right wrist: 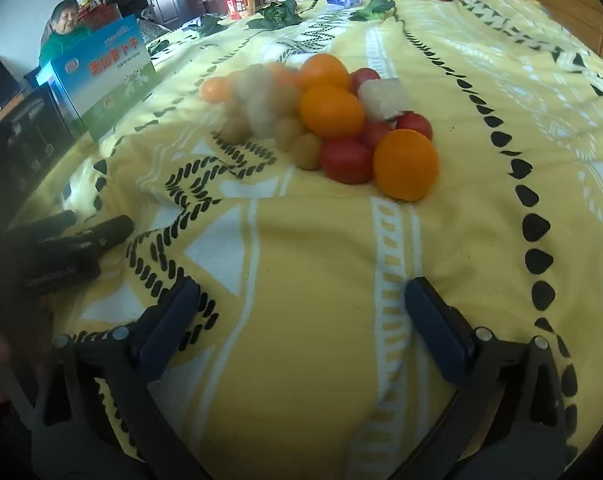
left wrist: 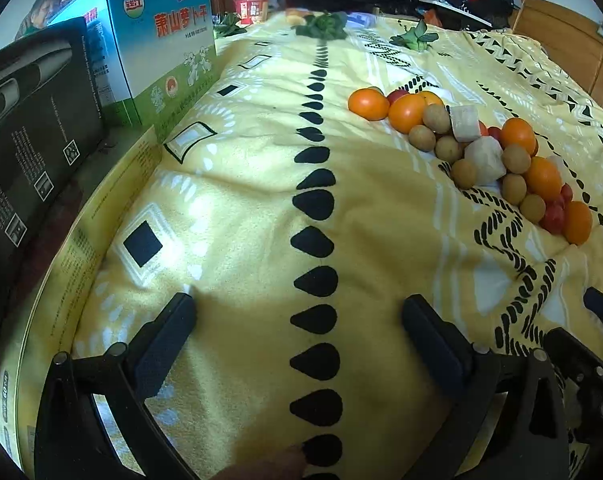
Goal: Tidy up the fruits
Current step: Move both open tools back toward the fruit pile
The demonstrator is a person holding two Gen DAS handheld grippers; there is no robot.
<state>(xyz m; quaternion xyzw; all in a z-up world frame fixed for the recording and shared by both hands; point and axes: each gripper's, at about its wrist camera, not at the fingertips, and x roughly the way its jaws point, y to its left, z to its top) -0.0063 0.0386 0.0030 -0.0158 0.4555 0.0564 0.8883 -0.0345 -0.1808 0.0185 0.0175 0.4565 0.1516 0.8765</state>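
Note:
A pile of fruit lies on the yellow patterned blanket (left wrist: 241, 208): oranges (left wrist: 368, 105), small brown round fruits (left wrist: 464, 173), red tomatoes (left wrist: 552, 218) and pale chunks (left wrist: 486, 160). In the right wrist view the same pile shows ahead, with an orange (right wrist: 406, 164), tomatoes (right wrist: 346, 161), a pale chunk (right wrist: 384, 98) and brown fruits (right wrist: 307, 151). My left gripper (left wrist: 297, 312) is open and empty, low over the blanket, left of the pile. My right gripper (right wrist: 301, 296) is open and empty, short of the pile. The left gripper also shows in the right wrist view (right wrist: 81, 240).
A blue-green carton (left wrist: 161, 52) and a black box (left wrist: 33, 120) stand along the left edge. Leafy greens (left wrist: 325, 26) and a red cup (left wrist: 251, 10) lie at the far end. A person (right wrist: 67, 28) sits behind the carton. A wooden headboard (left wrist: 569, 48) is at the right.

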